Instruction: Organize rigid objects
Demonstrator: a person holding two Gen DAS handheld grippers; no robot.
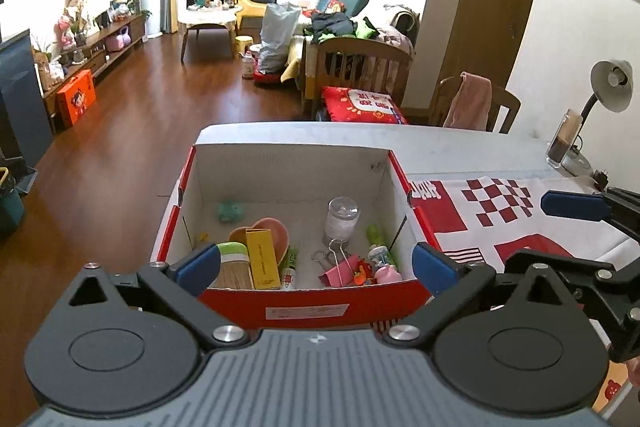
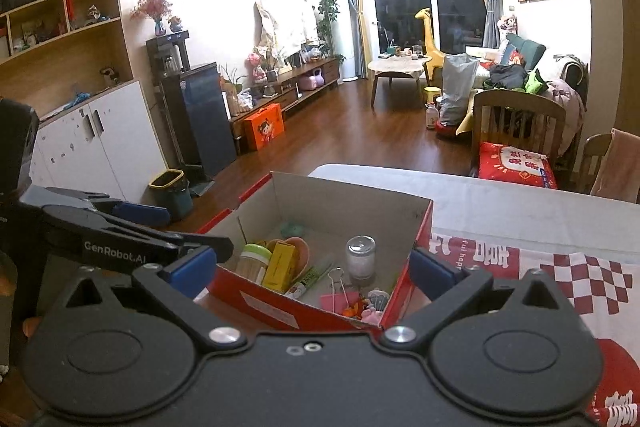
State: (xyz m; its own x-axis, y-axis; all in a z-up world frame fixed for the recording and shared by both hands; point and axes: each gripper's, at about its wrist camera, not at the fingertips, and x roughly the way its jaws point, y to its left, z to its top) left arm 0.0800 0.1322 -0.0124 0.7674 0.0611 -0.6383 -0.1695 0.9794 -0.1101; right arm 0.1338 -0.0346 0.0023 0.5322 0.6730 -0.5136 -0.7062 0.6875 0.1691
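on worktop (image 1: 460, 151) with red-white cloth (image 1: 500, 211): open red box (image 1: 304, 307) holding yellow carton (image 1: 262, 259), glass jar (image 1: 342, 219). left gripper (image 1: 316, 263) and right gripper (image 2: 312, 267) spread wide, holding nothing.

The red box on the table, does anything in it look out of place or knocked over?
Yes, mildly. In the red box, the yellow carton leans tilted against the pink bowl, while the clear jar stands upright. Nothing looks spilled.
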